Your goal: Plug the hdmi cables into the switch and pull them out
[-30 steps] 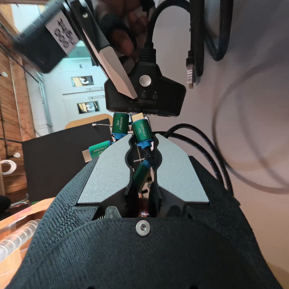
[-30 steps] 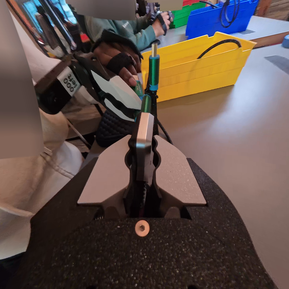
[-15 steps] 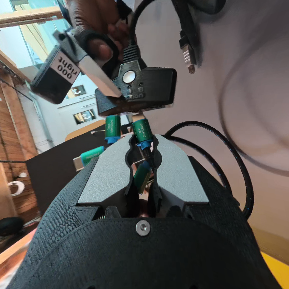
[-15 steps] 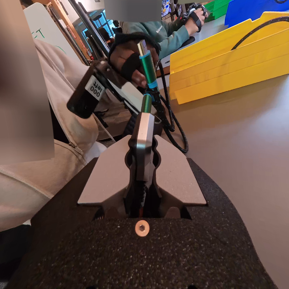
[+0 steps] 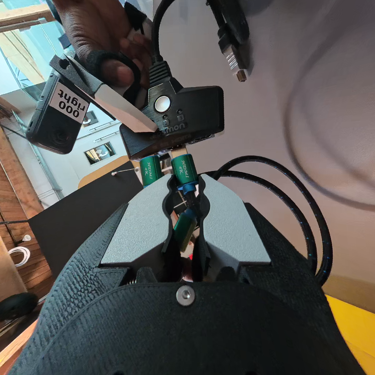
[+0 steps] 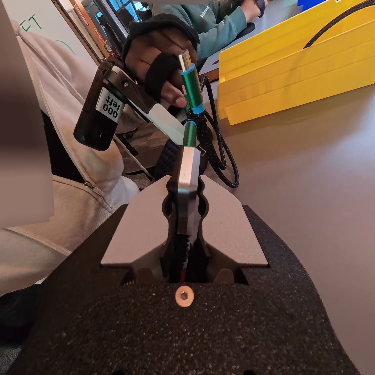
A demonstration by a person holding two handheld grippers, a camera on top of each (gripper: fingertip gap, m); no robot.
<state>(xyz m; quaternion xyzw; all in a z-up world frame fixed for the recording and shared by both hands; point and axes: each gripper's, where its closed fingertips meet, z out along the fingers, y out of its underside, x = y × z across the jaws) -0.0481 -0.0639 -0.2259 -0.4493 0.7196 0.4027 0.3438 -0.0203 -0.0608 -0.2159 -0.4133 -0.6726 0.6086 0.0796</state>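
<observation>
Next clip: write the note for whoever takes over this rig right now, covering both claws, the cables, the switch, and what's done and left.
Left claw: shut on the cable just behind a green HDMI plug, whose gold tip is at a port of the switch; how far in cannot be told.
Right claw: shut on the switch, held in the air.
A second green plug sits at the neighbouring port; a third points up, loose.
One port looks free.
Left: seat the plugs, then pull them all out.

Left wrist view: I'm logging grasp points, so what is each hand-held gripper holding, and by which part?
The left hand-held gripper pinches a green HDMI plug at its blue collar and cable end. The right hand-held gripper clamps the switch across its flat faces.
</observation>
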